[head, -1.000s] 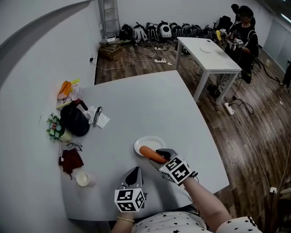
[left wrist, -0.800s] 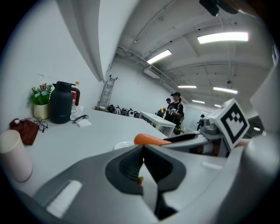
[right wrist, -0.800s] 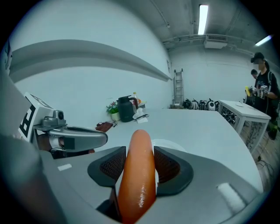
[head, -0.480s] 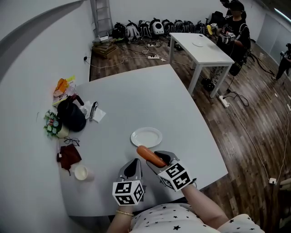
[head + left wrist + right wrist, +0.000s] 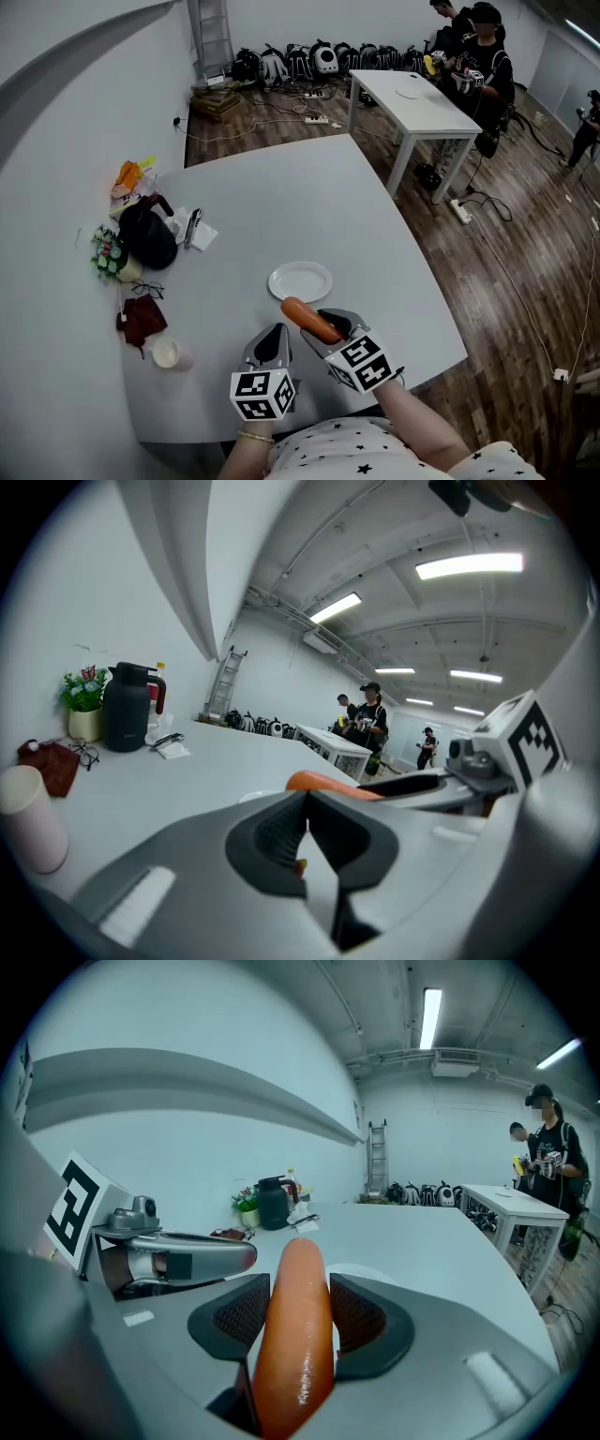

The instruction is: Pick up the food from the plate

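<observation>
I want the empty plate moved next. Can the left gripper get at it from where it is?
Probably yes. The plate lies just ahead of the left gripper, with bare table between; the right gripper, holding the sausage, sits off to the side. The left jaws are shut, so must open.

— What is sitting along the bench's (image 5: 309,206) left edge?
— Black jug (image 5: 150,242) standing beside potted flowers (image 5: 108,251); glasses (image 5: 145,292) lying near a dark red cloth (image 5: 142,320); white cup (image 5: 167,354) standing closest.
— And beyond?
— White table (image 5: 412,101) standing on wooden floor (image 5: 525,244); people (image 5: 486,47) standing behind it; backpacks (image 5: 323,58) lining the far wall.
</observation>
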{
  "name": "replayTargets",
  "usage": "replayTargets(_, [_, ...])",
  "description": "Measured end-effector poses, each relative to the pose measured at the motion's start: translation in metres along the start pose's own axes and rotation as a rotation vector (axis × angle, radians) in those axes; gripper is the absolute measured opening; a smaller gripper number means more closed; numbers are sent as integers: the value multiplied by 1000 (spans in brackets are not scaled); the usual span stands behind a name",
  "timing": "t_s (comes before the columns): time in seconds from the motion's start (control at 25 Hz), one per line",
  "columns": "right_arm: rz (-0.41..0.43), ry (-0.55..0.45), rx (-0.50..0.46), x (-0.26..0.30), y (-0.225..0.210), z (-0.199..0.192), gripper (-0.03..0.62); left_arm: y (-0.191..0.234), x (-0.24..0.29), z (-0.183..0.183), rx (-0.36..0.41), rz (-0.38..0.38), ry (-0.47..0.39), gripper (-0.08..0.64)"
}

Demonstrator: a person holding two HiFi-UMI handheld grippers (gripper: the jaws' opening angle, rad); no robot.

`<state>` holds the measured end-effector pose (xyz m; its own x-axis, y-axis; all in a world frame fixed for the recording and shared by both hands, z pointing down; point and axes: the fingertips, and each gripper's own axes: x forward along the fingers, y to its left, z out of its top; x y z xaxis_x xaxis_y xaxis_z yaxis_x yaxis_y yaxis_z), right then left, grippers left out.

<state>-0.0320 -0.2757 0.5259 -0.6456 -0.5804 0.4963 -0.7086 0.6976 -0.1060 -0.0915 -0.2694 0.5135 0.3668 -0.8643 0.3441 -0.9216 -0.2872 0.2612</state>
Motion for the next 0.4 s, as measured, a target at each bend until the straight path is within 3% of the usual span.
replayTargets(0.4, [6,0,0,3,3,1,202,5,-3,-1,7,14,2,8])
